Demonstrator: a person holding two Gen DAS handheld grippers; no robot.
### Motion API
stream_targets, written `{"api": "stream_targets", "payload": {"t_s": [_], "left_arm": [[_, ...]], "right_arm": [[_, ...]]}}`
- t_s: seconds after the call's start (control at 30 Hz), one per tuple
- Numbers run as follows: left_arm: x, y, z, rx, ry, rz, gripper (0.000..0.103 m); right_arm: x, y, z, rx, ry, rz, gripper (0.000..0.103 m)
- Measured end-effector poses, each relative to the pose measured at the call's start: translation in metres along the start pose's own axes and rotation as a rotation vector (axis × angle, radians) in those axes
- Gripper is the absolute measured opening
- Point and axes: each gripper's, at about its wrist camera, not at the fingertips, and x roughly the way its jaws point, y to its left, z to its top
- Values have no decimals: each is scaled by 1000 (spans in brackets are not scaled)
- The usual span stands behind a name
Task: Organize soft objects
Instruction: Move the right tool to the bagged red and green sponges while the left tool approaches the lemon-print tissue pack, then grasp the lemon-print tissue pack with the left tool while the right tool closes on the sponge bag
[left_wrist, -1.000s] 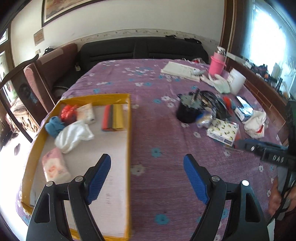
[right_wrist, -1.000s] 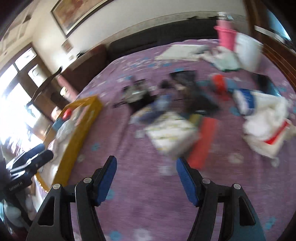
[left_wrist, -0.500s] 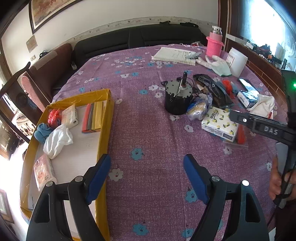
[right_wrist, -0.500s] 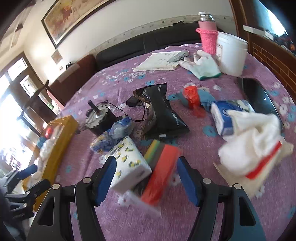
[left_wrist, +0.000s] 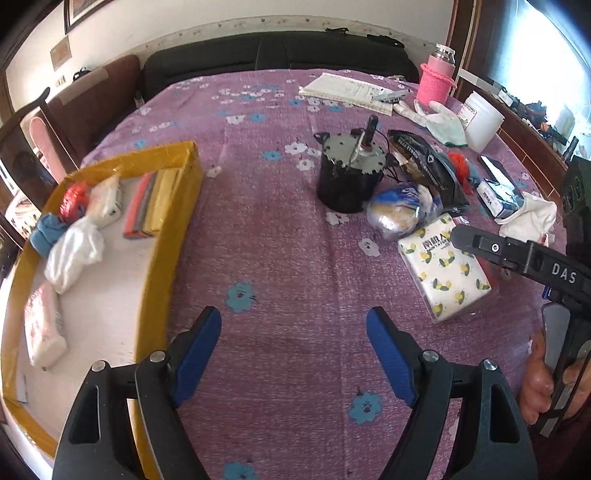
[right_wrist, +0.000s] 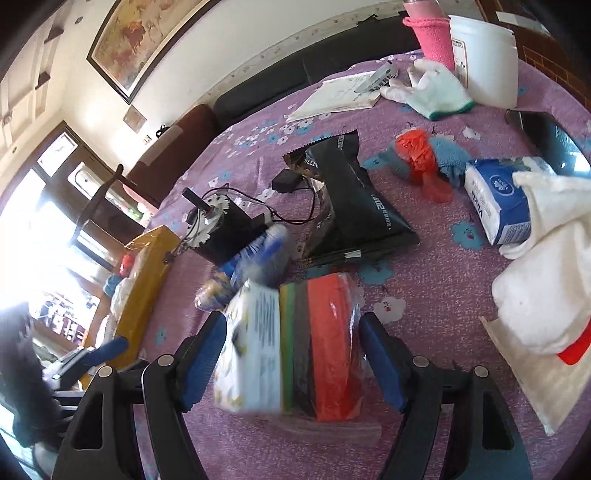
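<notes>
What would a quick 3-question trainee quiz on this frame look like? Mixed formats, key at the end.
1. True or false: the right gripper is open, with the lemon-print tissue pack and the bagged sponge stack between its fingers.
2. Multiple choice: where does the folded white cloth lie? A) beside the black motor B) inside the yellow tray C) under the pink bottle
3. Fill in: the left gripper is open above bare purple ____.

Key: 1 true; 2 B; 3 tablecloth
</notes>
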Motion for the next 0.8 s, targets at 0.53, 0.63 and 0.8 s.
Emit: {"api": "stream_targets", "payload": {"t_s": [0.53,0.63,0.8], "left_arm": [[6,-15,3,-17,-16,-40,83],[9,-20,10,-22,-19,-52,83],[11,-43,16,9,-30,-99,83]], "right_arm": [[-8,1,-6,62,45,301,83],[-8,2,-6,47,46,270,83],[-5,0,-4,43,49,237,84]]}}
